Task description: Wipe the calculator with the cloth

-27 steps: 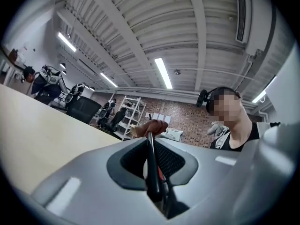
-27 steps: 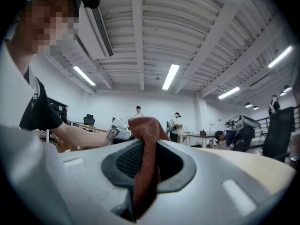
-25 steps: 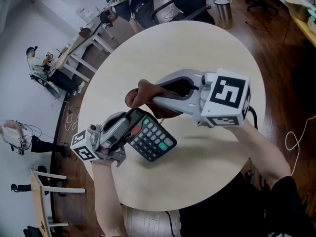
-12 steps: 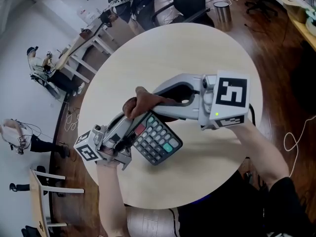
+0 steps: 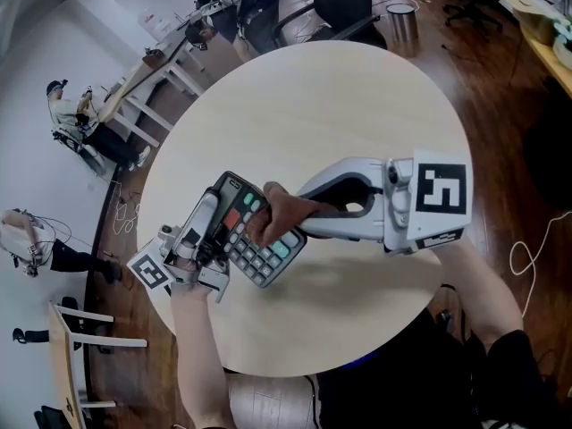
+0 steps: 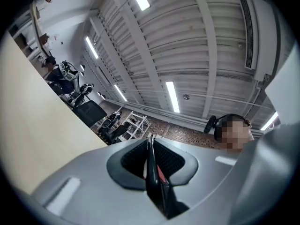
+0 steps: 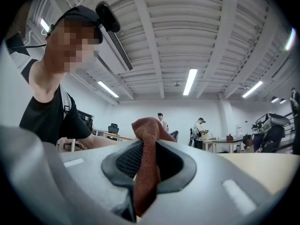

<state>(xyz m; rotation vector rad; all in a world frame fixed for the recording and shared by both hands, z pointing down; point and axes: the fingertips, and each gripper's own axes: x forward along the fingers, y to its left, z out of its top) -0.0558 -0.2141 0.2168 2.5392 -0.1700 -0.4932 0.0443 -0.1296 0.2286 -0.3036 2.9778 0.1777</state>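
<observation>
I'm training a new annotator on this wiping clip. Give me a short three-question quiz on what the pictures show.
1. True or false: the left tongs are shut on the calculator.
2. What do the right tongs hold? A) a sponge B) a brown cloth C) nothing
3. Which part of the calculator does the brown cloth touch?
Key: 1 true; 2 B; 3 its key face.
</observation>
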